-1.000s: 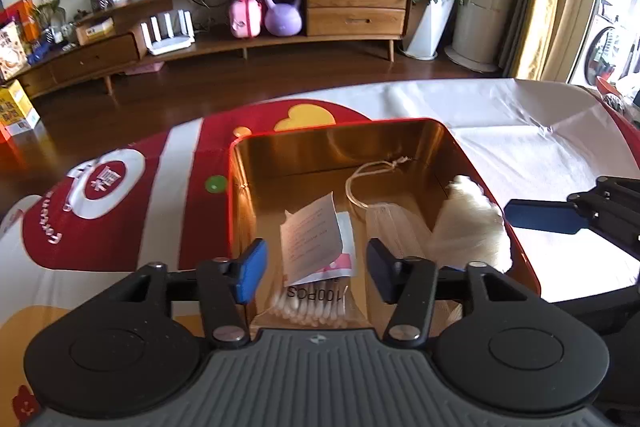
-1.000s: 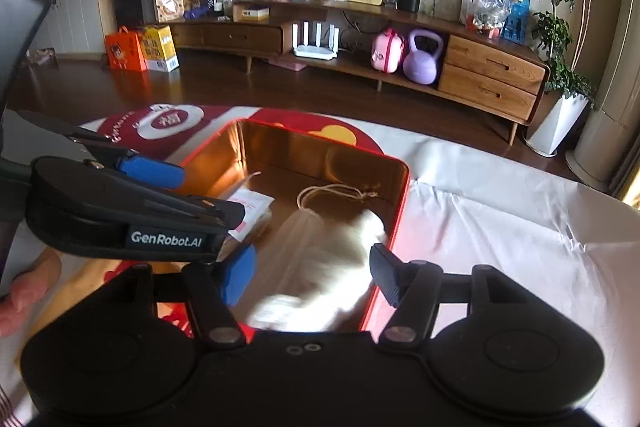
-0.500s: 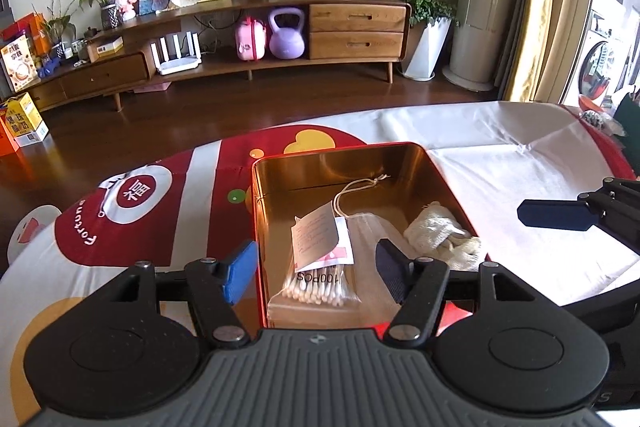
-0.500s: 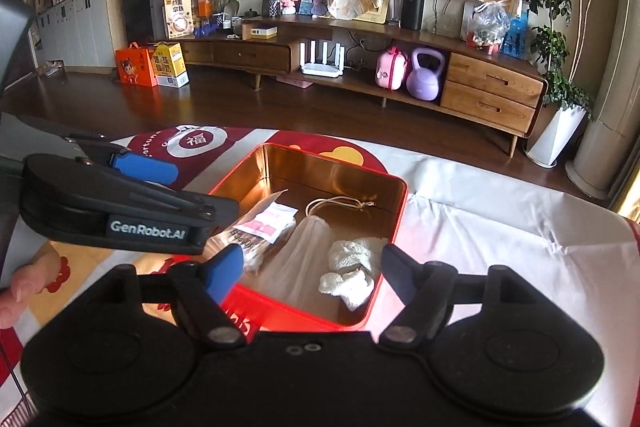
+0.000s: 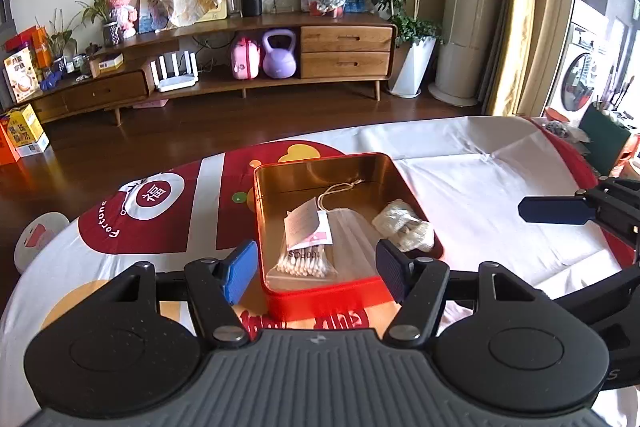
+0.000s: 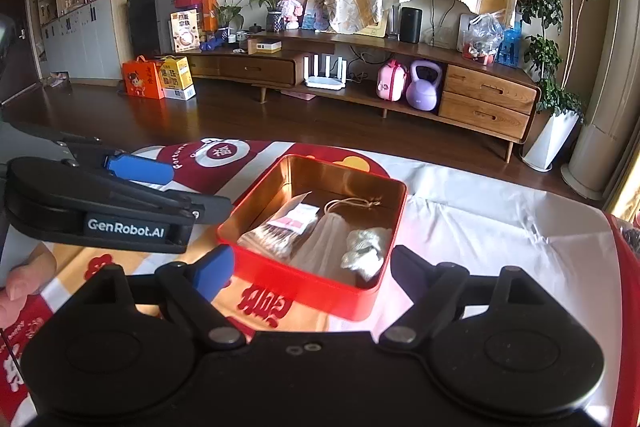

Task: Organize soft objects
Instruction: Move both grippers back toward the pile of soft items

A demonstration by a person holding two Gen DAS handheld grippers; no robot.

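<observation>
1. Left gripper (image 5: 316, 269): ribbed blue pads, released, nothing between them; its side bears "GenRobot.AI".
2. Right gripper (image 6: 308, 273): jaws have just been opening, spread wide and empty.
3. Tin box (image 5: 312, 293): rectangular, red outside, glossy gold inside, on the desk (image 5: 480, 171), whose cloth reads "Fortune" at 9 o'clock of the box.
4. Box contents: cotton-swab pack (image 5: 305, 259) printed "100PCS" at 7 o'clock; translucent mesh drawstring pouch (image 5: 352, 239) centre; crumpled white knit cloth (image 5: 404, 229) at 4 o'clock.
</observation>
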